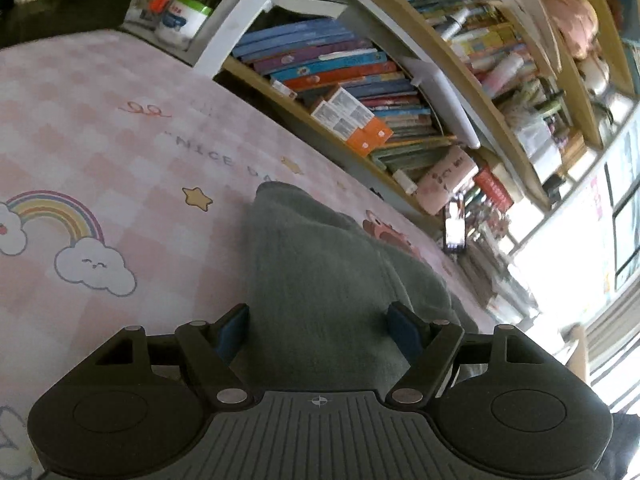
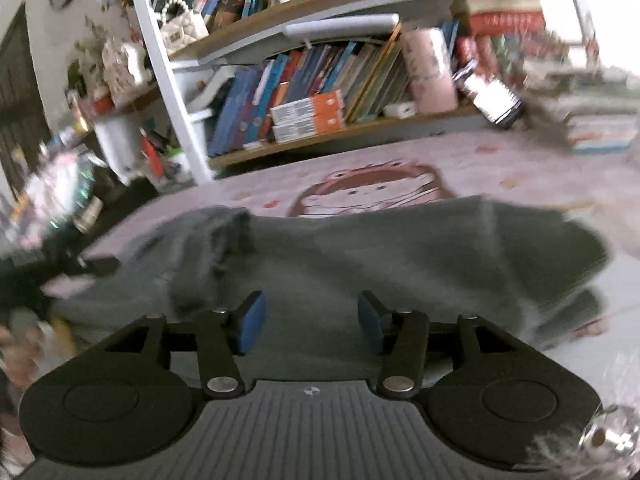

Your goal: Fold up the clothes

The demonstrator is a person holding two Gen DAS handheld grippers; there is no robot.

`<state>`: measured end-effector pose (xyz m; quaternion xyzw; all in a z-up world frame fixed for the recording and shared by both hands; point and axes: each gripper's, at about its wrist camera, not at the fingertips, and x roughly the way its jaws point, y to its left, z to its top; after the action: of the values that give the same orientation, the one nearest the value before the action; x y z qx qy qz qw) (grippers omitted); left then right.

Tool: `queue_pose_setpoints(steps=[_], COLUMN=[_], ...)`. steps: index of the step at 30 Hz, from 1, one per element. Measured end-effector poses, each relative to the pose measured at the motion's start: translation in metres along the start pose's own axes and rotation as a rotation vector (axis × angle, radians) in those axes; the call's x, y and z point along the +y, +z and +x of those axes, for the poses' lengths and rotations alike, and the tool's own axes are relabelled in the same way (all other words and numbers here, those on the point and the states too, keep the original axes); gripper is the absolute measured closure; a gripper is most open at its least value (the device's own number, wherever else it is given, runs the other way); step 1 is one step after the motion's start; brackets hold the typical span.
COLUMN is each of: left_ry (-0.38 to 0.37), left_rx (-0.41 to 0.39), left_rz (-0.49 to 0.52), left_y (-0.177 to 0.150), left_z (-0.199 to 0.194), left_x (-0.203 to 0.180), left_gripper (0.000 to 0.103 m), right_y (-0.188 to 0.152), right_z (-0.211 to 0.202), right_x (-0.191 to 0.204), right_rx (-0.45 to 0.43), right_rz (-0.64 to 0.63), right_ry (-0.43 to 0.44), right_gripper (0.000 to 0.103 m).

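Observation:
A grey-green garment lies bunched on a pink checked cover printed with a rainbow and clouds. My left gripper hovers just over the near part of the cloth, jaws wide, nothing pinched between the blue pads. In the right wrist view the same garment spreads across the cover, with a folded lump at its left end. My right gripper is open above the cloth, and its blue pads stand apart and grip nothing.
A wooden bookshelf packed with books runs along the far edge of the cover. A phone leans at the shelf's foot. White shelf posts and cluttered items stand at the left. A person's hand shows at the lower left.

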<state>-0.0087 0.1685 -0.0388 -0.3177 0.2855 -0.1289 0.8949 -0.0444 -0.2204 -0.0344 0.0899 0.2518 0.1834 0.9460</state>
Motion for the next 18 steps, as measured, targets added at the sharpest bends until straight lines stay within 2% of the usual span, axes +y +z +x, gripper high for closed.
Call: queue_pose_setpoints(steps=[4, 9, 13, 16, 18], left_ry=[0.016, 0.027, 0.022, 0.101, 0.131], left_rx=[-0.024, -0.025, -0.082, -0.162, -0.185], left_rz=[-0.039, -0.046, -0.033, 0.011, 0.011], left_y=[0.003, 0.004, 0.017, 0.024, 0.028], left_z=[0.006, 0.007, -0.007, -0.022, -0.031], left_x=[0.001, 0.002, 0.003, 0.000, 0.005], left_gripper=[0.036, 0.071, 0.075, 0.076, 0.075], right_y=[-0.003, -0.005, -0.004, -0.004, -0.003], right_z=[0.000, 0.004, 0.002, 0.000, 0.000], right_x=[-0.015, -0.018, -0.012, -0.005, 0.000], right_rx=[0.015, 0.020, 0.009, -0.008, -0.009], right_rz=[-0.001, 0.003, -0.007, -0.029, -0.039], right_ry=[-0.010, -0.020, -0.003, 0.012, 0.031], right_gripper=[0.057, 0.058, 0.056, 0.054, 0.053])
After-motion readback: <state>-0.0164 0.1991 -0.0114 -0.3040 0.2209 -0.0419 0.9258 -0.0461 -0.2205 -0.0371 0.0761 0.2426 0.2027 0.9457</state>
